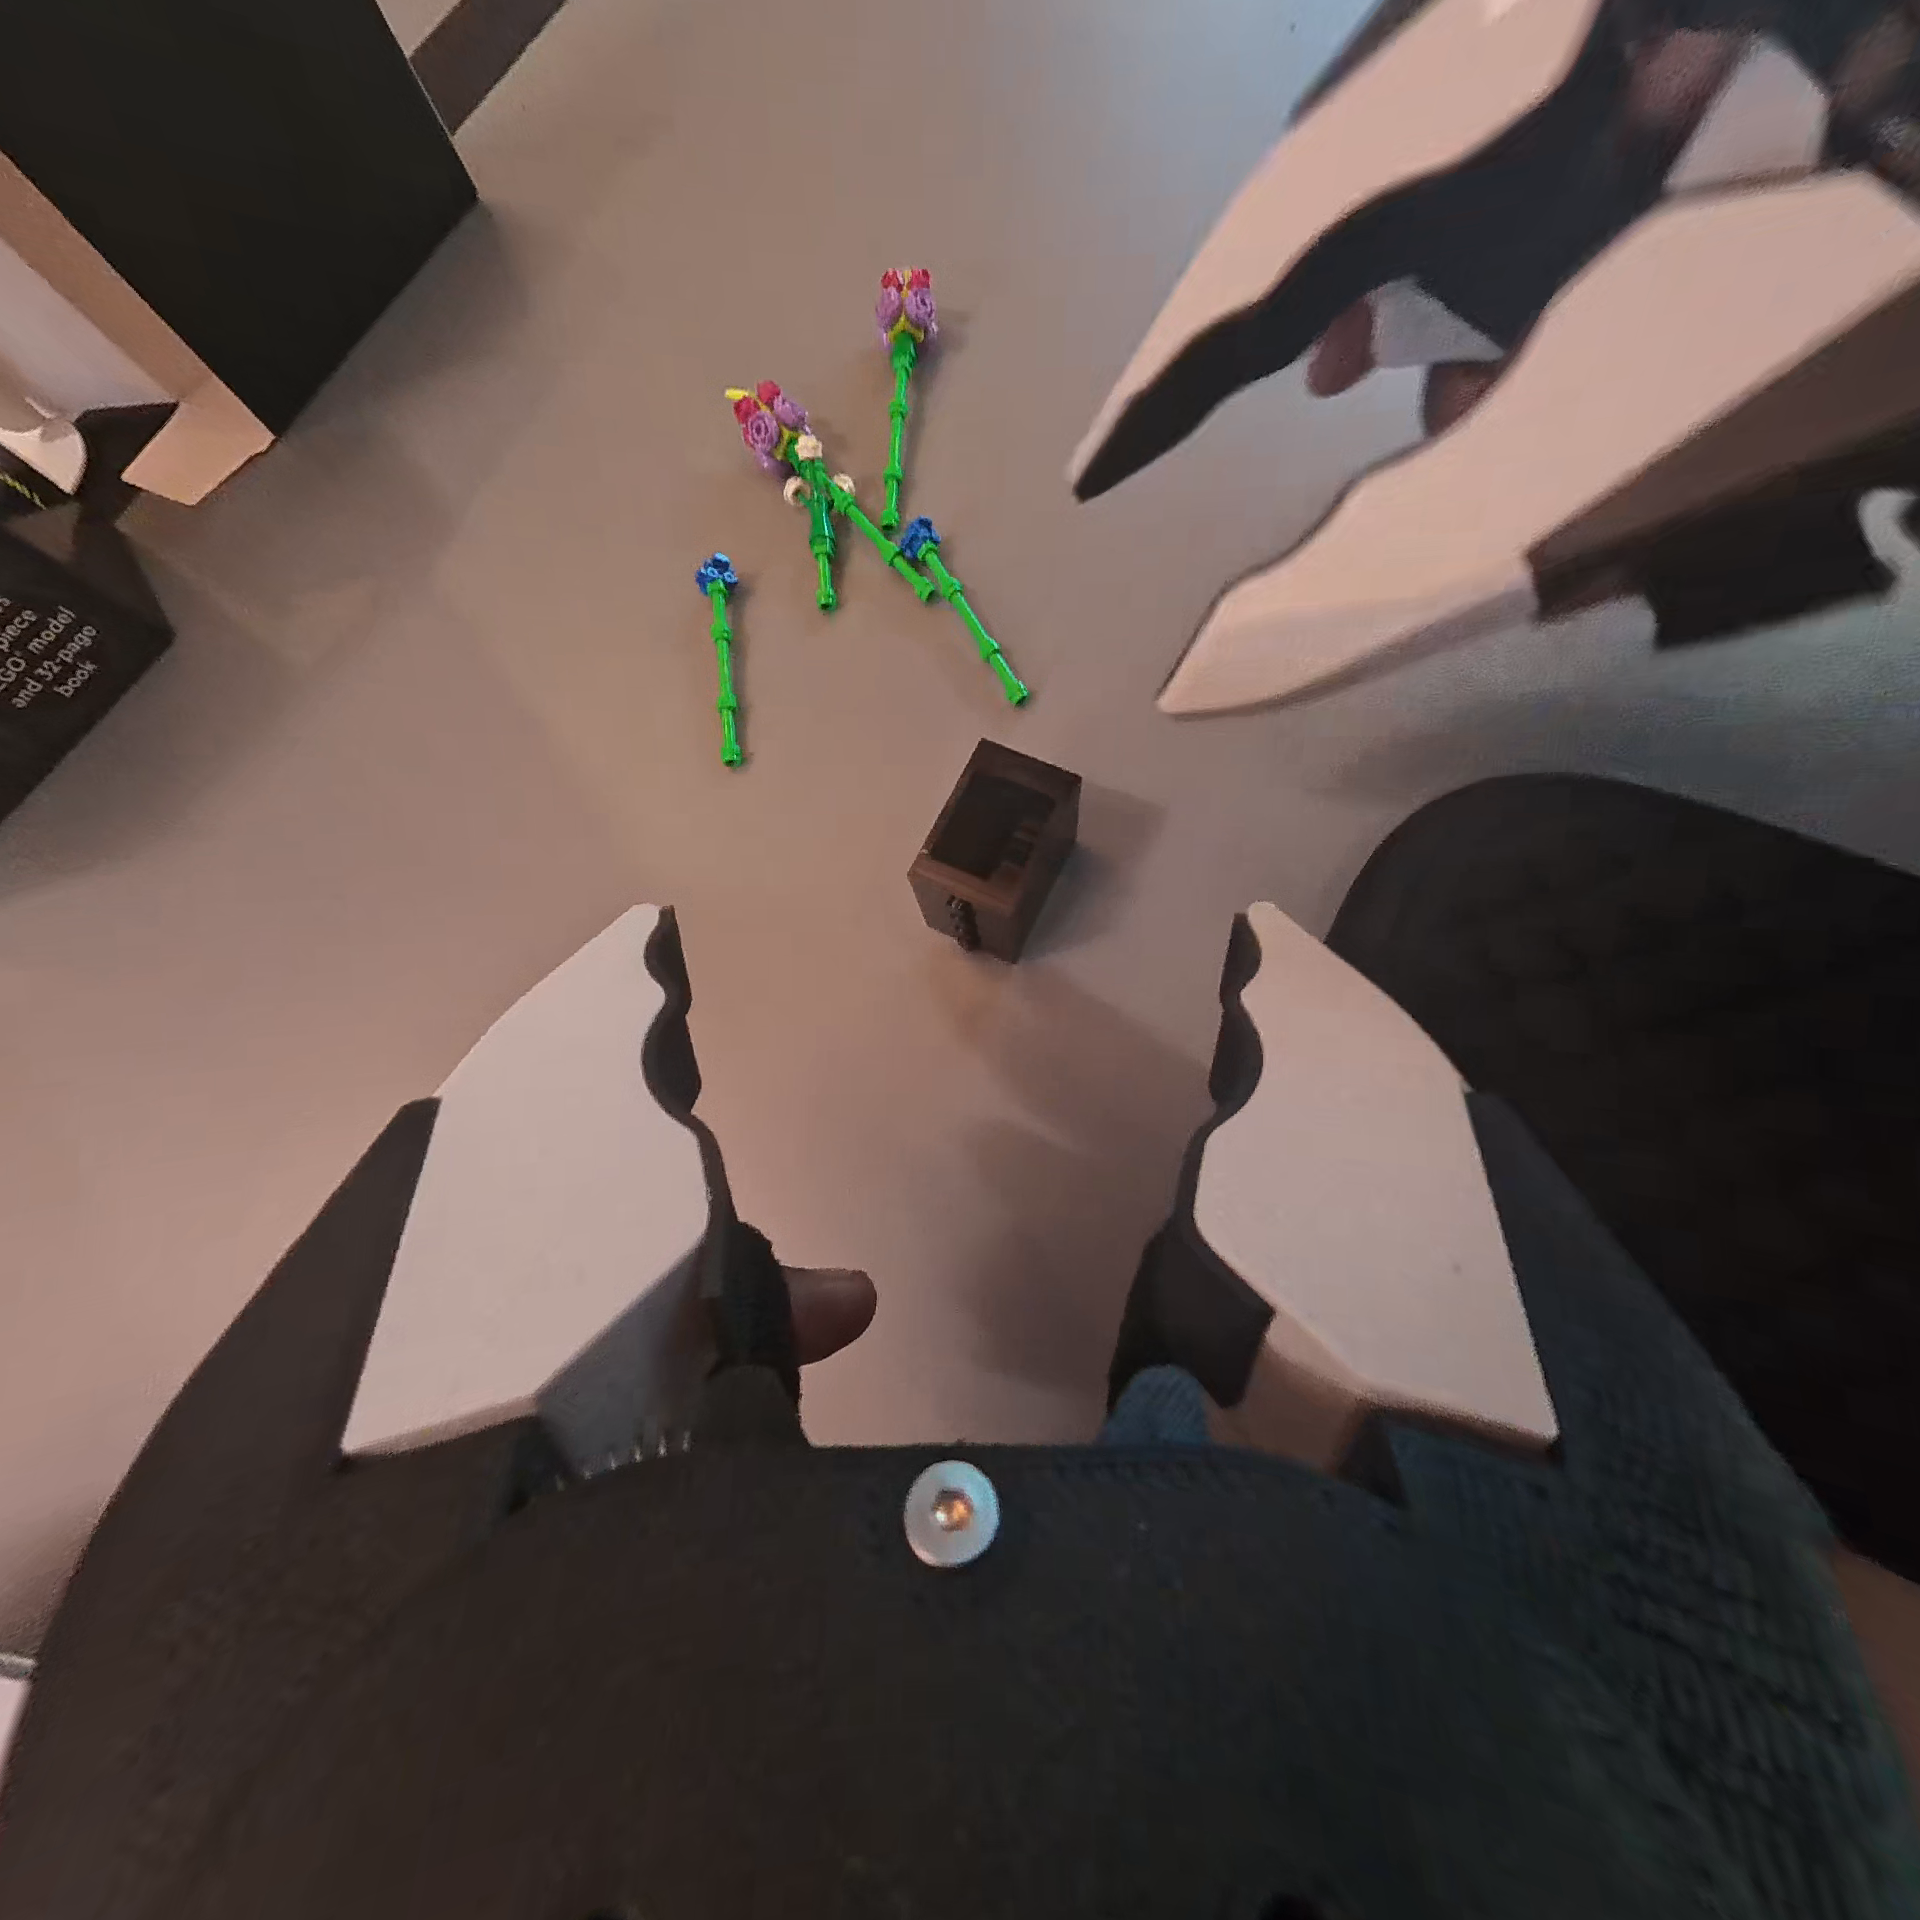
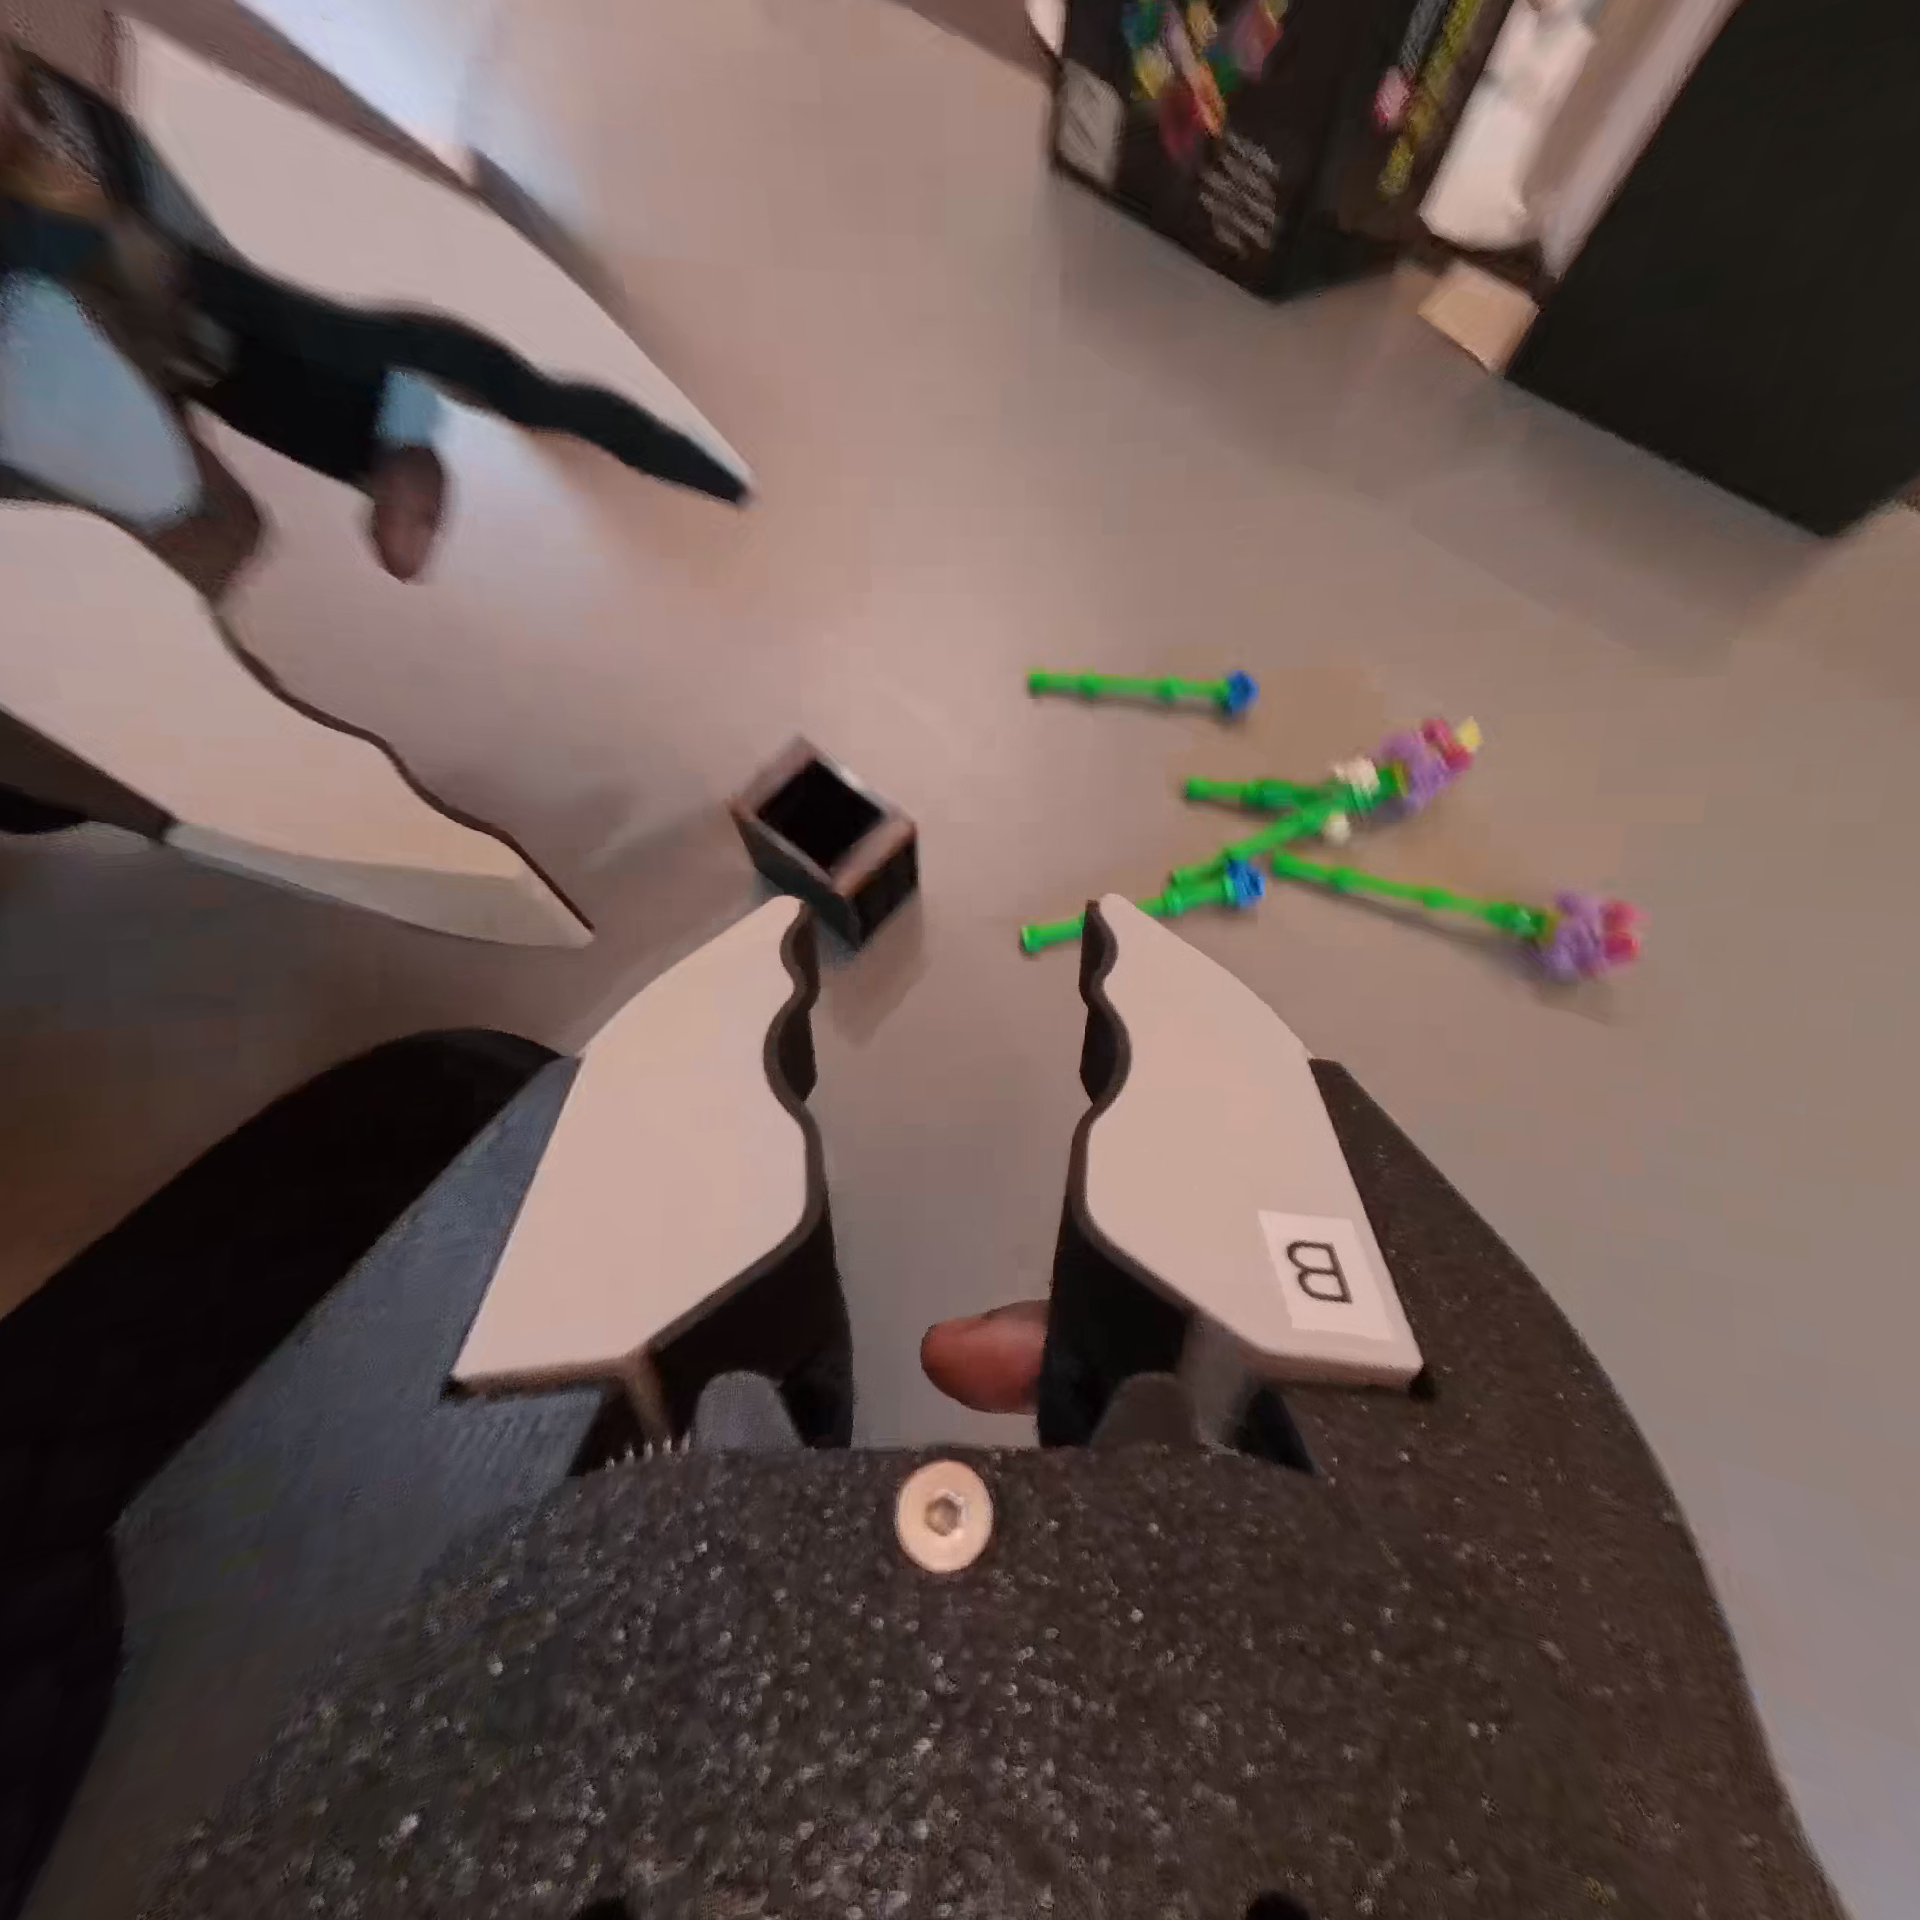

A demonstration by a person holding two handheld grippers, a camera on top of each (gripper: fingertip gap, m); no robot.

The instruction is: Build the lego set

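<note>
The left gripper [image 1: 951,914] hangs above the grey table [image 1: 436,935] with its two white fingers spread wide and nothing between them; a bare fingertip shows low inside the gap, near the left finger's base. Just ahead of its tips, slightly toward the right finger, stands the small dark brown box [image 1: 994,860], open at the top, upright and alone on the table. Farther ahead lie the flowers, all flat on the surface: a blue flower on a green stem [image 1: 722,665] to the left and by itself, then a crossed bundle of stems [image 1: 831,499] with a purple and red bloom and small white blossoms, a second blue flower [image 1: 961,608] touching that bundle, and a separate purple flower [image 1: 902,384] beyond. The right gripper [image 2: 940,914] is also parted, though less widely, and grips nothing. The box [image 2: 826,836] sits just beside its left fingertip, and the tip of its right finger overlaps in view the end of one green stem [image 2: 1049,932]; whether it touches cannot be told. The remaining flowers lie to its right and ahead. Far off at the table's end stand a dark printed carton [image 2: 1226,135] and a black panel [image 2: 1745,260]. A black chair [image 1: 1662,1091] sits to the right of the left gripper.
</note>
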